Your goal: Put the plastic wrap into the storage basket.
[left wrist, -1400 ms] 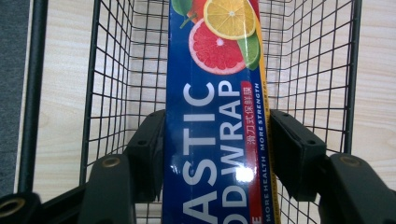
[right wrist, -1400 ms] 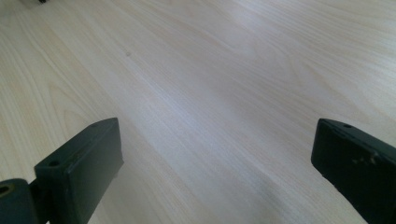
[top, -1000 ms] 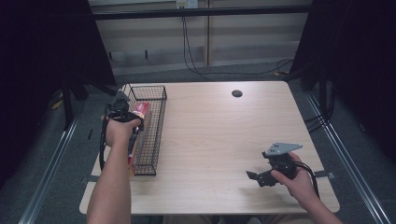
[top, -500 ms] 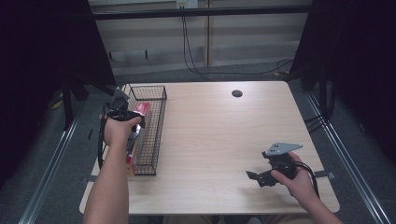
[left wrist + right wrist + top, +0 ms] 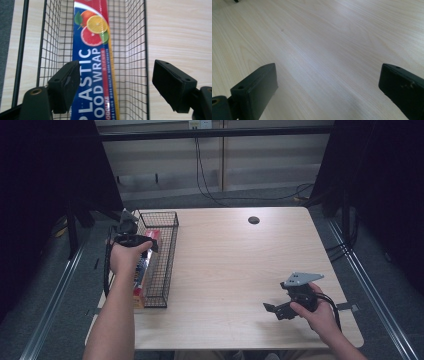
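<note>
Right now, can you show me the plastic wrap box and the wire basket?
plastic food wrap box (image 5: 92, 75), left gripper view, on its printed blue top face.
wire basket (image 5: 130, 62), left gripper view, on its right mesh wall.

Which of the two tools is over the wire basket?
The left tool, jaws apart above the plastic wrap box in the wire basket; the right tool sits by bare tabletop.

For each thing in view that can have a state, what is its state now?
left gripper: open above the box, jaws have just been opening, nothing gripped.
right gripper: open, nothing between its jaws.
plastic food wrap box: lying lengthwise inside the basket, released.
wire basket: standing on the table, holding the box.
</note>
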Action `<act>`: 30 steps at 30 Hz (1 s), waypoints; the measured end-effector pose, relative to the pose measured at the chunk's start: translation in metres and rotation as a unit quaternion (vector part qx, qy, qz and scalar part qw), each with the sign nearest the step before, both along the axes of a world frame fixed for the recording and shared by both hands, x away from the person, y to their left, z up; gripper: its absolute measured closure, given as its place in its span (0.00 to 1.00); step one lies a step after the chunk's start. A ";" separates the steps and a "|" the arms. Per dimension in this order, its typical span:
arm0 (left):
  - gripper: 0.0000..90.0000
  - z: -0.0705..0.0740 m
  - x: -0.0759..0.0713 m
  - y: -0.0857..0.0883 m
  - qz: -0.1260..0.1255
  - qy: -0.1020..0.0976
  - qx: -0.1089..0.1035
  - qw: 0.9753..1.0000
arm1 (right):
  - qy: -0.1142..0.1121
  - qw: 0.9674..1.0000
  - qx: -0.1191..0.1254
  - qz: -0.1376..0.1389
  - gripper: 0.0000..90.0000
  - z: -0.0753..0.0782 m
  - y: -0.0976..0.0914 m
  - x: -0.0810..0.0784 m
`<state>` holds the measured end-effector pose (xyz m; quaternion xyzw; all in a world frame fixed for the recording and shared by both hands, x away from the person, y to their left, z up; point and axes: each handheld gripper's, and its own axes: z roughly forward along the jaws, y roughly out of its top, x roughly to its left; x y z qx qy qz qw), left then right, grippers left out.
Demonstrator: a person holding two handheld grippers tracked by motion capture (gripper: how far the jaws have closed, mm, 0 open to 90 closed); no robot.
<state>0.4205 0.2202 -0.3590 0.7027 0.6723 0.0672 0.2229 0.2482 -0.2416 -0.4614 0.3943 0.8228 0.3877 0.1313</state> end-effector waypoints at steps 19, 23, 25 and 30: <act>0.23 0.014 -0.011 -0.034 -0.041 -0.021 -0.026 0.999 | -0.001 1.000 0.004 0.001 0.02 0.002 -0.001 -0.001; 0.22 0.016 -0.013 -0.038 -0.048 -0.026 -0.036 0.998 | -0.003 1.000 0.004 0.001 0.02 0.002 0.000 -0.001; 0.22 0.017 -0.014 -0.040 -0.054 -0.028 -0.037 0.997 | -0.002 1.000 0.005 0.001 0.02 0.002 0.000 -0.001; 0.22 0.019 -0.017 -0.043 -0.061 -0.034 -0.041 0.997 | -0.003 1.000 0.004 0.002 0.02 0.002 0.000 -0.001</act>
